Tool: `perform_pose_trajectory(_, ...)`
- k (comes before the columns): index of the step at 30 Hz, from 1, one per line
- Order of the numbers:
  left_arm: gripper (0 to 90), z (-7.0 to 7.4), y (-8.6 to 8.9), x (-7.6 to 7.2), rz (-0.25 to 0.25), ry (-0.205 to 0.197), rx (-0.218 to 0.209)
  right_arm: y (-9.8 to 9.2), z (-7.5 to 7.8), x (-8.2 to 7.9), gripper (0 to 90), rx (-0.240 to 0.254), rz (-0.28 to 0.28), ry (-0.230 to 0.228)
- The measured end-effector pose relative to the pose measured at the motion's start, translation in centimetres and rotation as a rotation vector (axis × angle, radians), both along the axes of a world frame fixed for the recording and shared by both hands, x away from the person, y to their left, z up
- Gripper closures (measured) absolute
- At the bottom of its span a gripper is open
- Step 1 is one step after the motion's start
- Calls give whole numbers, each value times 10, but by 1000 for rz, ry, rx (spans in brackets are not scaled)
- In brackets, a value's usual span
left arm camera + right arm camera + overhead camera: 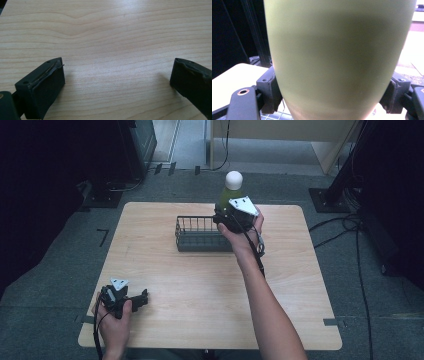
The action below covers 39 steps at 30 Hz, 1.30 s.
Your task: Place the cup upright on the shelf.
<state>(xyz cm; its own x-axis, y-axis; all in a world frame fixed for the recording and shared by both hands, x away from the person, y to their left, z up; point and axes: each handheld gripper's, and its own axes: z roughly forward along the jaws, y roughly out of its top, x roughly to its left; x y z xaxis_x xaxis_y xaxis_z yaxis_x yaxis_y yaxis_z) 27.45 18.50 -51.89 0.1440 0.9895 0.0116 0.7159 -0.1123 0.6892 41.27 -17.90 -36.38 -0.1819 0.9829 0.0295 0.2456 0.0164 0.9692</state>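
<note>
Near left corner of wooden table (200,295): left gripper (141,299), jaws spread wide, nothing between them, low over bare wood. Farther right: dark wire basket (197,236). At basket's right end: right gripper (226,217), jaws clamped on green bottle (228,195) with white cap, upright, raised above basket.

We see the table (200,285) evenly lit amid dark surroundings; the bottle (339,62) is blurred close up.
</note>
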Motion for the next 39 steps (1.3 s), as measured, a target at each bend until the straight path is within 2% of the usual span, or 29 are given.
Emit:
perform_pose_trajectory(6, 0, 0, 0, 0, -2, 0, 1, 2, -15, 7, 204, -16, 1, 29)
perform_pose_trajectory(22, 0, 0, 0, 0, -2, 0, 1, 7, -34, 21, 203, -27, -4, 113)
perform_pose_trajectory(26, 0, 0, 0, 0, -2, 0, 2, 9, -36, 23, 202, -35, -6, 99)
perform_pose_trajectory(31, 0, 0, 0, 0, -2, -2, 1, 10, -41, 28, 200, -17, -21, 71)
perform_pose_trajectory(39, 0, 0, 0, 0, -3, -2, 1, 7, -42, 29, 198, -1, -13, 69)
